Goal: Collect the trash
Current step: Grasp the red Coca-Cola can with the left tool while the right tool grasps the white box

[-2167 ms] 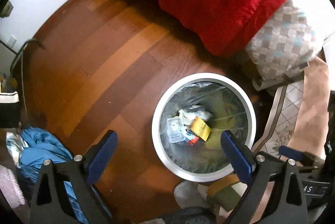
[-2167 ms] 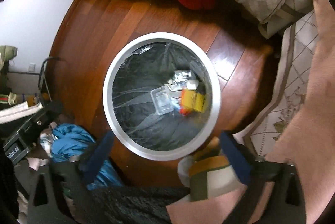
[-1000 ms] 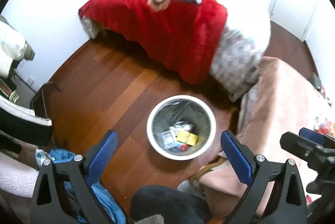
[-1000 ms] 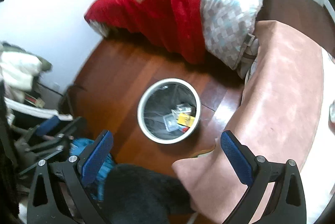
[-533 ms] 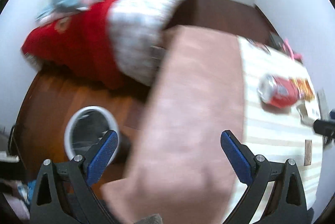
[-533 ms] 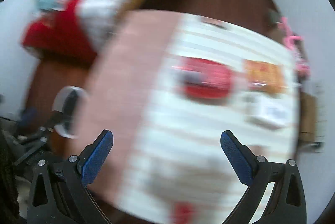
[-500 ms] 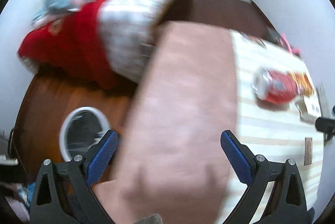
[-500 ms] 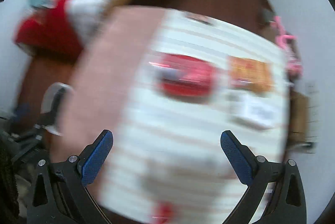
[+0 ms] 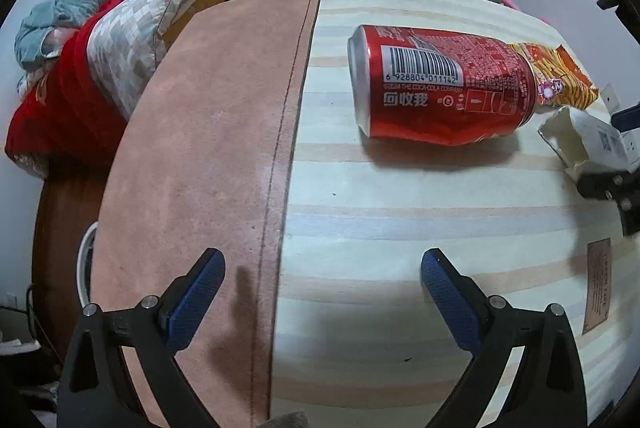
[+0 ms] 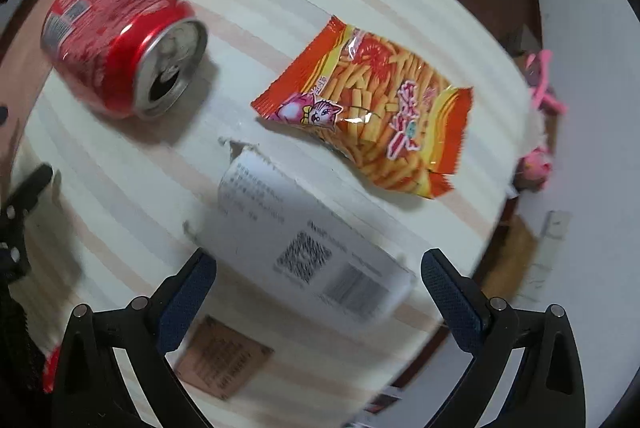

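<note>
— While you look from the door, what fills the room?
— Mostly the bed [image 9: 120,40] with its red blanket, then the tabletop [image 9: 400,220] under a striped cloth.
— And the trash?
— On that cloth: a white carton [image 10: 316,244], a dented red can [image 9: 444,92] lying on its side, and an orange snack bag [image 10: 372,124] just beside both.
— The tools?
— The left tool [image 9: 322,298] hangs wide and empty over the cloth, apart from the can. The right tool [image 10: 318,294] is above the carton, jaws closing but wide, pads not touching it.
</note>
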### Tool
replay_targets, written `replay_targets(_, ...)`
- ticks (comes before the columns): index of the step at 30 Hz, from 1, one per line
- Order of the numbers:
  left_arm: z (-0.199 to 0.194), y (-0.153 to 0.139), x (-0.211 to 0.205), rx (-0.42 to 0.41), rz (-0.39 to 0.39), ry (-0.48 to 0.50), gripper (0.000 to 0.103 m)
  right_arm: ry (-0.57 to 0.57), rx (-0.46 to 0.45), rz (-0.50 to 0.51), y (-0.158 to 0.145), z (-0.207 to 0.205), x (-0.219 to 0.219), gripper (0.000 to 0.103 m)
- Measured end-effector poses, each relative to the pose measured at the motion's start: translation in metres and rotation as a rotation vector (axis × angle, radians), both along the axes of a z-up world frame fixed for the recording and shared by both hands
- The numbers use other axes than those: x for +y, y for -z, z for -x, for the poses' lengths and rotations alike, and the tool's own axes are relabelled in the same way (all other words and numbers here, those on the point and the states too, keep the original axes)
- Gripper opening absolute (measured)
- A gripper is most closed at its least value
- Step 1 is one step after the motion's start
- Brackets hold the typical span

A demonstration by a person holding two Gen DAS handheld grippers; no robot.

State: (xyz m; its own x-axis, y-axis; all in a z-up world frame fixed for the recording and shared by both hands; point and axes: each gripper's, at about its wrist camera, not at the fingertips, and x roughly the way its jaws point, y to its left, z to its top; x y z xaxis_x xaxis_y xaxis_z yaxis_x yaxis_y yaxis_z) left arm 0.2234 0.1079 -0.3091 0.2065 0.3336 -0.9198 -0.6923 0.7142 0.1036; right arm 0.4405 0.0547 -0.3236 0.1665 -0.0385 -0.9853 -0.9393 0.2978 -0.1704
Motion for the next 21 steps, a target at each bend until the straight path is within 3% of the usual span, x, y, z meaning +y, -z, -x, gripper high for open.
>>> replay_targets(1,-0.001,-0.004,0.001,-0.003,-0.008,0.011,0.100,0.045,0.008,-0.023,-0.002,-0.005,-0.004,0.094)
replay_targets(2,-0.002,-0.012,0.002,-0.011,-0.030,0.032,0.100,0.093,0.027,-0.044,-0.004,-0.011,-0.008,0.078)
replay_targets(3,-0.004,-0.024,0.001,-0.023,-0.062,0.072,0.100,0.191,0.070,-0.077,-0.008,-0.020,-0.017,0.068)
replay_targets(6,-0.019,-0.048,-0.006,-0.032,-0.164,0.242,0.100,0.440,0.184,-0.113,-0.010,-0.038,-0.047,0.064)
replay_targets(7,-0.027,-0.053,-0.007,-0.028,-0.180,0.299,0.100,0.477,0.189,-0.129,-0.012,-0.041,-0.054,0.064)
replay_targets(9,-0.051,-0.062,-0.003,0.001,-0.177,0.433,0.100,0.520,0.180,-0.147,-0.015,-0.045,-0.065,0.064)
replay_targets(11,-0.073,-0.066,0.003,0.026,-0.162,0.536,0.100,0.556,0.232,-0.176,-0.014,-0.051,-0.073,0.065)
replay_targets(15,-0.116,-0.054,0.004,0.114,-0.098,0.760,0.100,0.564,0.264,-0.196,-0.014,-0.049,-0.080,0.074)
replay_targets(19,-0.137,-0.027,0.003,0.198,0.026,0.895,0.100,0.533,0.235,-0.182,-0.007,-0.061,-0.073,0.074)
replay_targets(21,-0.142,-0.015,0.001,0.231,0.041,0.923,0.095,0.525,0.219,-0.178,-0.006,-0.062,-0.069,0.074)
